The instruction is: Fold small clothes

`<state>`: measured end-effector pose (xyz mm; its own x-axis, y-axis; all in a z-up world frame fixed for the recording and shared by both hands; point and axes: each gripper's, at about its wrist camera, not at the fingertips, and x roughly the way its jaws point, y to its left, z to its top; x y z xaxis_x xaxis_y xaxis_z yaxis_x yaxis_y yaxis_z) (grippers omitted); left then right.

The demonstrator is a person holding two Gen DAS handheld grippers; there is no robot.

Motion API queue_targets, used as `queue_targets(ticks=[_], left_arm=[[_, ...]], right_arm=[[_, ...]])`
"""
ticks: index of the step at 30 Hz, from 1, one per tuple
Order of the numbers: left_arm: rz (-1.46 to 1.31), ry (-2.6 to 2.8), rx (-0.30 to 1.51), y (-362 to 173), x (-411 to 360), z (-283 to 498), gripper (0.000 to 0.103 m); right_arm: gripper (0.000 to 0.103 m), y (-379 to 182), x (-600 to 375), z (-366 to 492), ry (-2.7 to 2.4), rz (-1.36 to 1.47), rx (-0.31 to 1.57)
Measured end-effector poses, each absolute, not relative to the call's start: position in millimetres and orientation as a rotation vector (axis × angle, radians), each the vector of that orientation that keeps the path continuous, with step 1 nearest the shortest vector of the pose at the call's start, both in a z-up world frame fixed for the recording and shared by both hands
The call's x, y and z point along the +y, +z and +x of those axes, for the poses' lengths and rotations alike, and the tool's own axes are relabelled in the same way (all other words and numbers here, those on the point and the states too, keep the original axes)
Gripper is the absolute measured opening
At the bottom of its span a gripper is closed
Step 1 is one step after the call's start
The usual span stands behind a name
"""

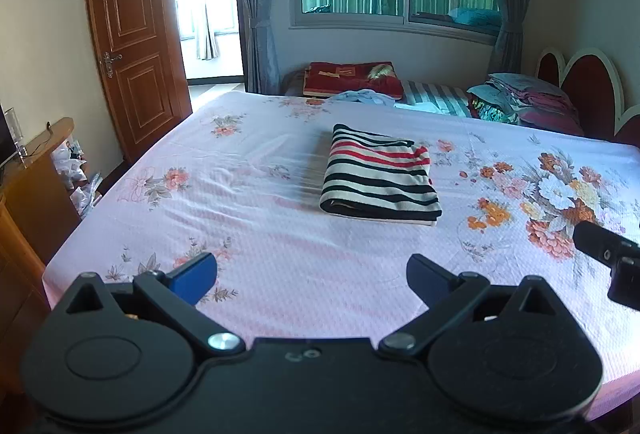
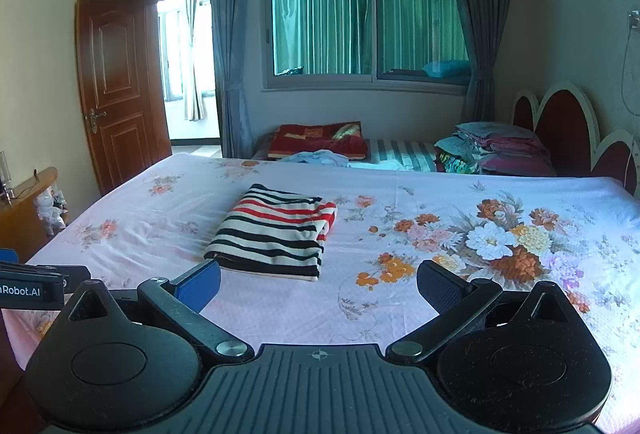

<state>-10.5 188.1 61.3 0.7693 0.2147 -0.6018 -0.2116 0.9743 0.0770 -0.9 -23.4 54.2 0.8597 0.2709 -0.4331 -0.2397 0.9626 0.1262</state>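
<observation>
A striped garment (image 1: 380, 173) in black, white and red lies folded into a neat rectangle on the pink floral bedsheet (image 1: 260, 234). The right wrist view shows the same striped garment (image 2: 276, 238) left of centre. My left gripper (image 1: 312, 274) is open and empty, held above the sheet short of the garment. My right gripper (image 2: 318, 284) is open too, with nothing between its fingers, just in front of the garment's near edge. Part of the right gripper (image 1: 608, 254) shows at the right edge of the left wrist view.
A stack of folded clothes and pillows (image 1: 520, 101) sits at the headboard (image 1: 588, 81). A red blanket (image 1: 352, 77) and a light blue cloth (image 1: 360, 97) lie beyond the bed's far edge. A wooden cabinet (image 1: 28, 193) stands left, by the open door (image 1: 136, 49).
</observation>
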Motion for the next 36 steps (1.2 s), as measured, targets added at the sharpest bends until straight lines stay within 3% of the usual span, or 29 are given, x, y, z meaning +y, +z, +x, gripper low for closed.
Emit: queue_targets(ticks=[36], left_arm=[[0.010, 0.232, 0.660, 61.5, 183.4, -8.1, 0.101]], right_arm=[[0.103, 57.6, -24.4, -3.7, 0.288, 0.074, 0.459]])
